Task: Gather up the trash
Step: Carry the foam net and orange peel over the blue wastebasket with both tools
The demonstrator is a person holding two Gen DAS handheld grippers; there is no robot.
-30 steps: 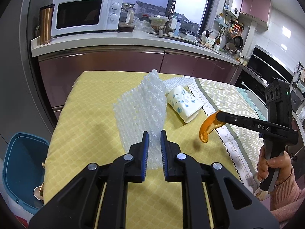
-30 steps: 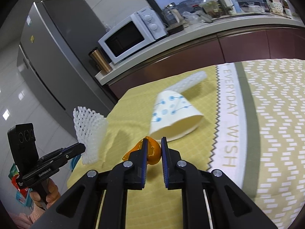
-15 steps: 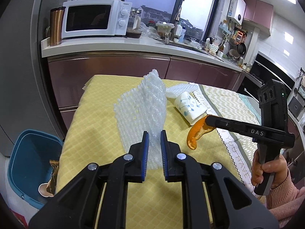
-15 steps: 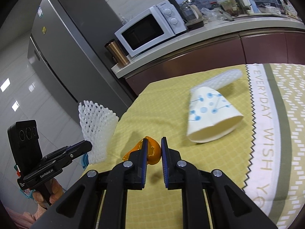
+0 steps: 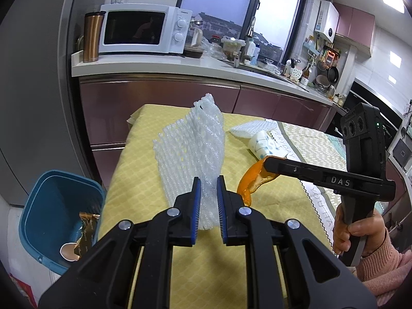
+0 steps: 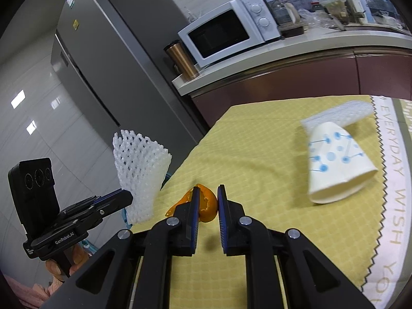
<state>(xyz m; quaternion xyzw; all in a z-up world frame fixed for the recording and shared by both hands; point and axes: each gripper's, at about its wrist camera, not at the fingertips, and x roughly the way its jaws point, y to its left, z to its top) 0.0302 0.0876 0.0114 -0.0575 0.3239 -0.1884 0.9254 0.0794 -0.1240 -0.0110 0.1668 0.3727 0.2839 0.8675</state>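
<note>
Two pieces of trash are in hand at once. Our left gripper [image 5: 207, 191] is clamped on the foam net [image 5: 190, 152], which stands up from the jaws above the yellow cloth [image 5: 144, 180]; our right gripper [image 6: 207, 198] is pinched on the orange peel [image 6: 206, 207], held just clear of the cloth. The blue bin [image 5: 54, 206] sits on the floor off the table's left edge, already holding scraps. To finish the carry well, we judge each load should be directly above the bin's mouth before release, the light net lowest, since it may drift. A paper cup [image 6: 334, 170] and a second net [image 6: 340, 114] remain on the cloth.
</note>
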